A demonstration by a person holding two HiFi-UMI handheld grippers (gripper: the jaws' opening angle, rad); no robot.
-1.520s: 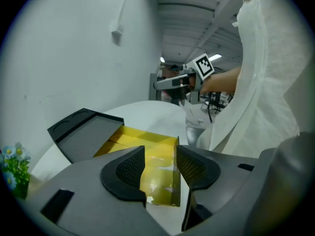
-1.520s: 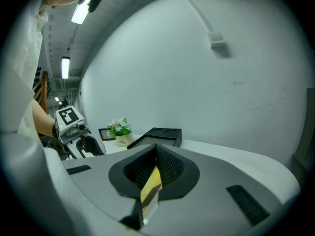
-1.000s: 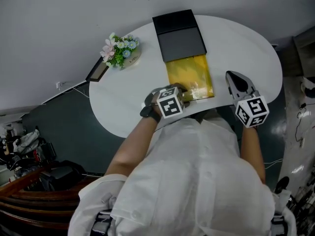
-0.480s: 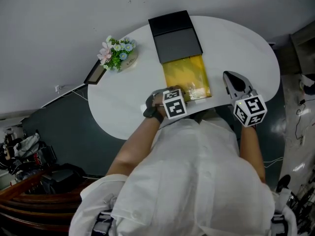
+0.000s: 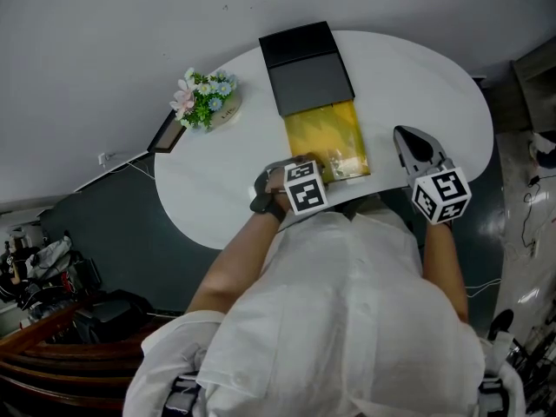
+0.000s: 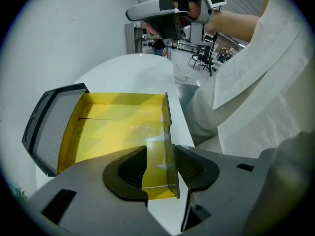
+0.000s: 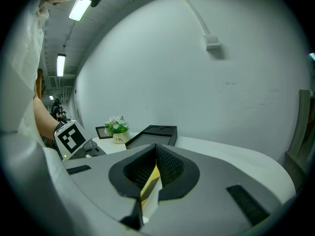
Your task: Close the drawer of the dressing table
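**Head view.** Yellow drawer (image 5: 327,133) drawn out of black case (image 5: 306,63) on white tabletop (image 5: 417,76). Long axis from the case toward the person, so closing push judged to go away from the body, into the case. Left tongs (image 5: 311,168) at the drawer's near end, pointing steeply down. Right tongs (image 5: 408,135) off to the side over bare tabletop, apart from the drawer. Left hand the nearer. Flower pot (image 5: 207,102) and picture frame (image 5: 168,129) well apart from the drawer, at far left.

**Left gripper view.** Not visible from above: front wall (image 6: 170,151) of the drawer standing between the pads. Jaws released, just now closing in on it, pads not yet pressing.

**Right gripper view.** Jaws clenched at the tips, on nothing. Sliver of yellow drawer showing beyond them, with the black case and flower pot in the distance.
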